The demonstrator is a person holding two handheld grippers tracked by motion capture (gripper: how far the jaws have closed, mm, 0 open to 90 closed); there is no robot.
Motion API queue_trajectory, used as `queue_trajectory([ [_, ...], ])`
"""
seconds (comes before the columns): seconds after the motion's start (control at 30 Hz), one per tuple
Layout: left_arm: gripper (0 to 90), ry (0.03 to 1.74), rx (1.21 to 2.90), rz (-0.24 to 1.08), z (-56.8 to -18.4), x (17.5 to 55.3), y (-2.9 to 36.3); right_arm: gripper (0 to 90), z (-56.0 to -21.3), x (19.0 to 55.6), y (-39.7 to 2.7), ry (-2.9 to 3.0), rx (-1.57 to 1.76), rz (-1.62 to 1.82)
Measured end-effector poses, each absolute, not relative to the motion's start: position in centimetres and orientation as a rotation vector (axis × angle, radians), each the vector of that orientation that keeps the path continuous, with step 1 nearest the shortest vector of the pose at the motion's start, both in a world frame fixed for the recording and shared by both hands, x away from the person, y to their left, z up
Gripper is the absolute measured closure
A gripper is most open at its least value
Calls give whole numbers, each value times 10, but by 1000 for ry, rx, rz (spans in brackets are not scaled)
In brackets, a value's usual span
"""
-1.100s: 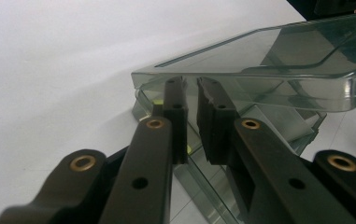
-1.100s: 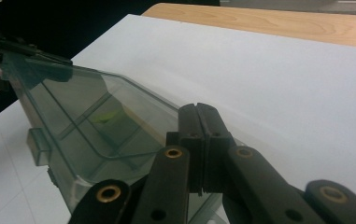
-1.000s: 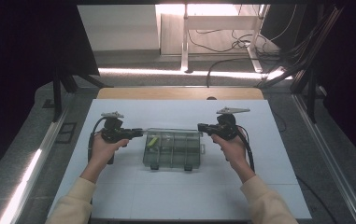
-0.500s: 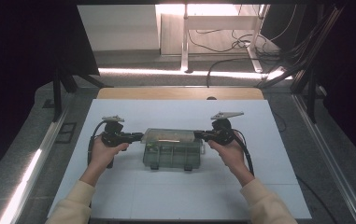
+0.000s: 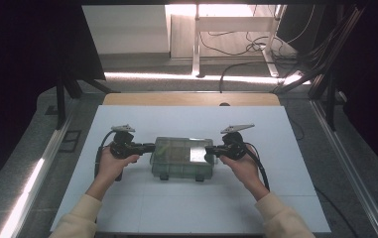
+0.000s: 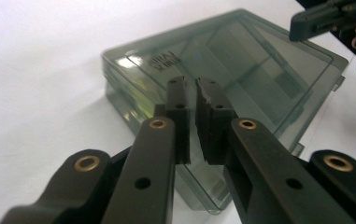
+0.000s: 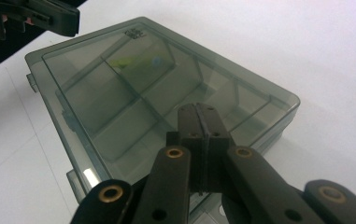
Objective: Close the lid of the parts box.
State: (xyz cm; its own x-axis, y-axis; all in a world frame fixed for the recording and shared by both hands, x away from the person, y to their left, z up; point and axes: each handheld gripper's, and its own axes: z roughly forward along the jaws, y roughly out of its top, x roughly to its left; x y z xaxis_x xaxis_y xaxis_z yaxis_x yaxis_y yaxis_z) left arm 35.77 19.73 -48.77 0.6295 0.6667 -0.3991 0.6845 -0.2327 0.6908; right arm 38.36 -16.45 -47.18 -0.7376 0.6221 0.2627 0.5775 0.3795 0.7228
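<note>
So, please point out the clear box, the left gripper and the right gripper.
clear box (image 5: 182, 157), high view, lid centre.
left gripper (image 6: 193, 100), left gripper view, between fingertips.
right gripper (image 7: 199, 122), right gripper view, between fingertips.

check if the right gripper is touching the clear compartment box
Cannot tell. In the high view the right gripper meets the end of the box, and in its own view the shut tips overlap the lid, but neither plainly shows contact or a gap.

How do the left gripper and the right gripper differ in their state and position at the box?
The left gripper shows a thin slit between its fingers; the right gripper has fingers pressed together. The left is at the box's left end, the right at its right end. Both hold nothing.
</note>
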Motion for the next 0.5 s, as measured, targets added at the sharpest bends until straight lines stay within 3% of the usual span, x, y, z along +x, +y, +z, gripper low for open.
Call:
queue_trajectory([
  [0.5,843,1050,1989,-41,-494,356,186,897,-480,379,-163,2602,1110,1264],
])
